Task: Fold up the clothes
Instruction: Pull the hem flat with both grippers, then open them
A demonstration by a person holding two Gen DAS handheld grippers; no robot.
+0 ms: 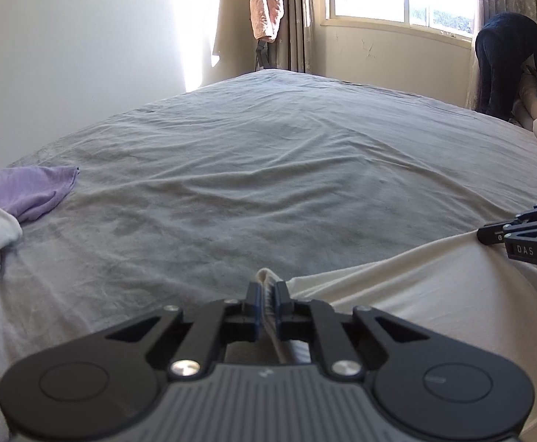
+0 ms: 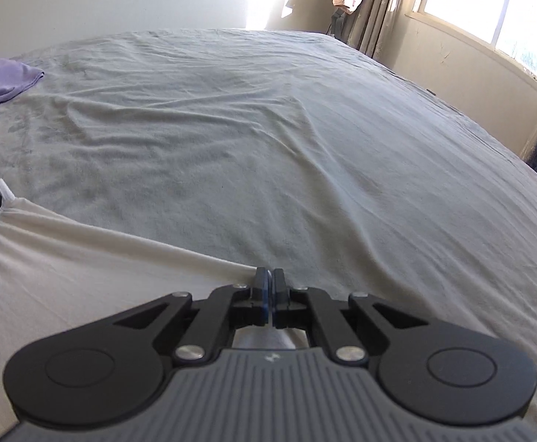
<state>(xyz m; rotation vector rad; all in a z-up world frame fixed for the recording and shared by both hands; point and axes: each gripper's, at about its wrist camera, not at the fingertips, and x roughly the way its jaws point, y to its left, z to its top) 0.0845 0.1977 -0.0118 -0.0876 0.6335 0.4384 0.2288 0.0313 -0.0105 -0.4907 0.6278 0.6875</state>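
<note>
We find both tools clamped on one white garment [image 1: 415,294] — left tool [image 1: 267,294], right tool [image 2: 269,287] — edge stretched taut between them for folding.

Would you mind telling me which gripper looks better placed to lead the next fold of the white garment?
Neither clearly: the left gripper and right gripper are each shut on one end of the white fabric garment's taut edge over the grey bed sheet. Probably both should carry it forward together.
</note>
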